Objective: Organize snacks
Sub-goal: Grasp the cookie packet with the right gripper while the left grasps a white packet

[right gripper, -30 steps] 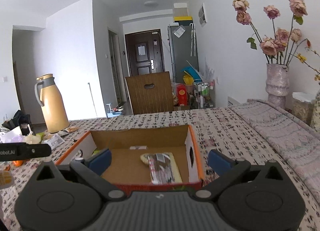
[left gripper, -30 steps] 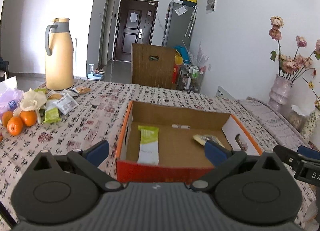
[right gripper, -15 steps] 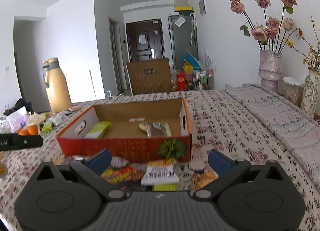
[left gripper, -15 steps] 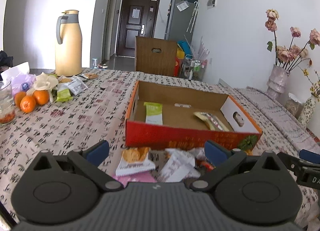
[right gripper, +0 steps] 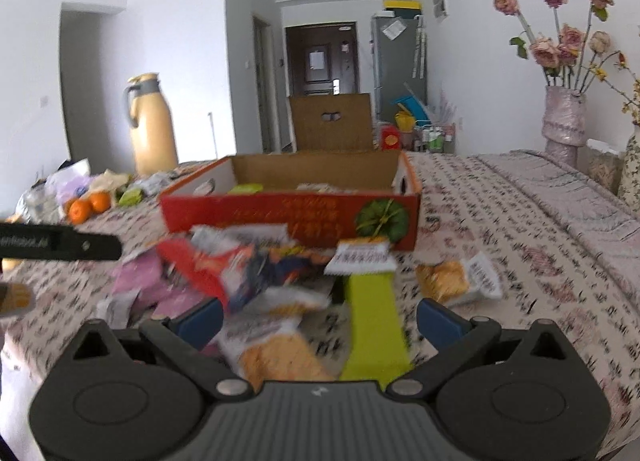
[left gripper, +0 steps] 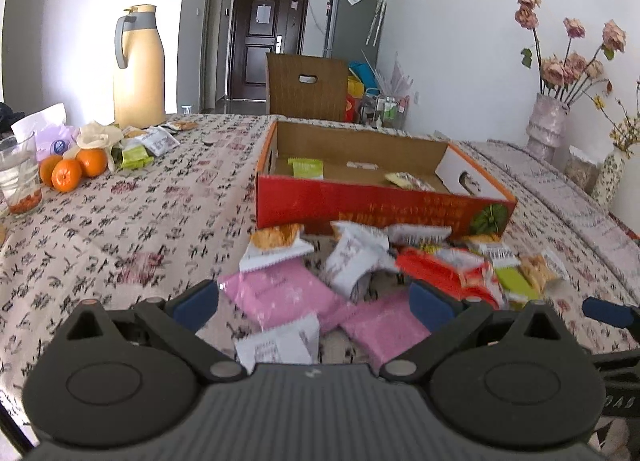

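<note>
Counting what's around the box (left gripper: 384,207): one box, with two packets clearly inside it, a green one (left gripper: 307,168) and a yellowish one (left gripper: 408,181), plus a small white thing at the back I can't make out. In front of the box, two pink packs (left gripper: 280,293) (left gripper: 384,327), one red pack (left gripper: 444,275), one long green bar (right gripper: 374,325); the rest of that pile is too blurry to count. Left of the box: two oranges for sure (left gripper: 64,177) (left gripper: 92,161), one thermos (left gripper: 139,65), one glass (left gripper: 18,177). Right of it, two vases (left gripper: 548,125) (left gripper: 614,173).
</note>
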Action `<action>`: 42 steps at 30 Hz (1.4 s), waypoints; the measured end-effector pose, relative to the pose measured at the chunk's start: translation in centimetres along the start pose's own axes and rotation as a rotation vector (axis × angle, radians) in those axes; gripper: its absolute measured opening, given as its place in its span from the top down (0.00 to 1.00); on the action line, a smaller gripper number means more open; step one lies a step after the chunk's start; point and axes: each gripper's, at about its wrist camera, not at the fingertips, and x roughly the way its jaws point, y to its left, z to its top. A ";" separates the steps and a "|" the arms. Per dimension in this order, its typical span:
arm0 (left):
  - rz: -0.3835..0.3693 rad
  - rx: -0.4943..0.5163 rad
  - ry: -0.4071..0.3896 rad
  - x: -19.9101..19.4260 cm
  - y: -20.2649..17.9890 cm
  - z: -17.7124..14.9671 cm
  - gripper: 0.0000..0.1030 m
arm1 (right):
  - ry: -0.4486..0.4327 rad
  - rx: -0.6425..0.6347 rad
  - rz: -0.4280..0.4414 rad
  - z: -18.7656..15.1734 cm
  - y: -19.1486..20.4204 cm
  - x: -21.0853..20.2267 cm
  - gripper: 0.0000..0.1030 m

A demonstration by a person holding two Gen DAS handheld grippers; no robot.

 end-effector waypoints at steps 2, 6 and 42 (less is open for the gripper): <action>0.001 0.003 0.006 -0.1 0.0 -0.6 0.00 | 0.017 -0.005 0.006 -0.7 0.4 0.1 0.01; -0.001 0.008 0.021 -0.4 0.3 -1.6 0.00 | 0.036 -0.026 0.016 -1.3 1.4 0.5 0.08; 0.078 -0.061 0.188 2.7 1.8 -3.0 0.05 | -0.018 -0.006 -0.018 -2.2 0.1 -1.3 0.63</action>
